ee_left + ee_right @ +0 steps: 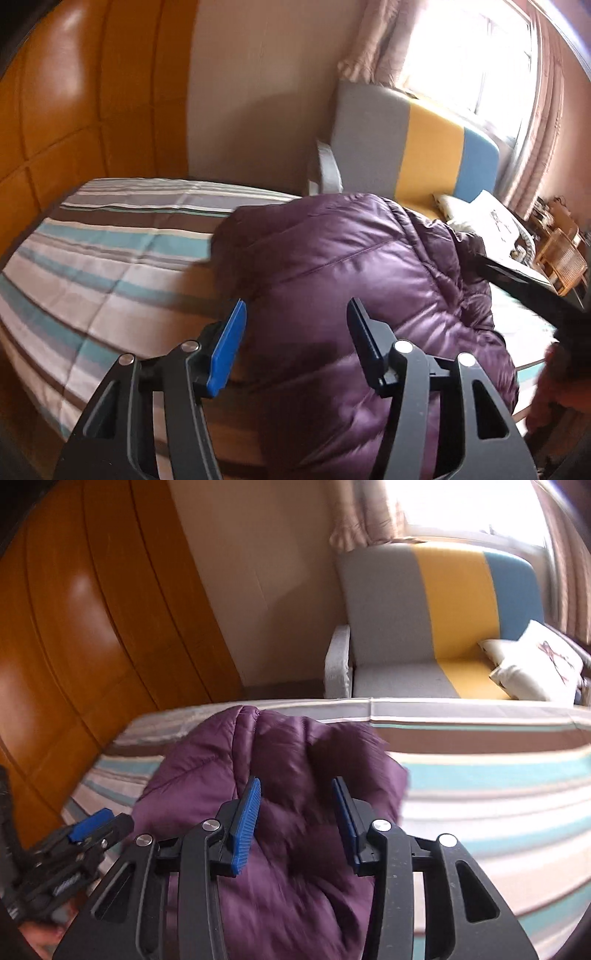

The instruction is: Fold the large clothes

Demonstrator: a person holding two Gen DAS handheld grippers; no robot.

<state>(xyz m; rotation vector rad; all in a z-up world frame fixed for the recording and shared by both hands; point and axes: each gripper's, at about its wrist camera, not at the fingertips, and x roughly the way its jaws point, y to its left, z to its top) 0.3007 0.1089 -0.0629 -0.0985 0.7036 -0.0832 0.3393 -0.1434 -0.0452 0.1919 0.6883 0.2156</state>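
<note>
The purple jacket [351,280] lay bunched on the striped bed [103,258], both the left gripper [295,343] and right gripper [295,823] hovering open and empty above it (frames blurred), so the next fold probably wanted an edge grip.

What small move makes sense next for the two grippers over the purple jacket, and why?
Probably lower both and close on the jacket's near edge to start another fold. The jacket lies bunched in a puffy heap on the striped bedsheet, not flat. Left gripper and right gripper hover above it with jaws apart and nothing pinched between the pads, so neither has hold yet.
</note>
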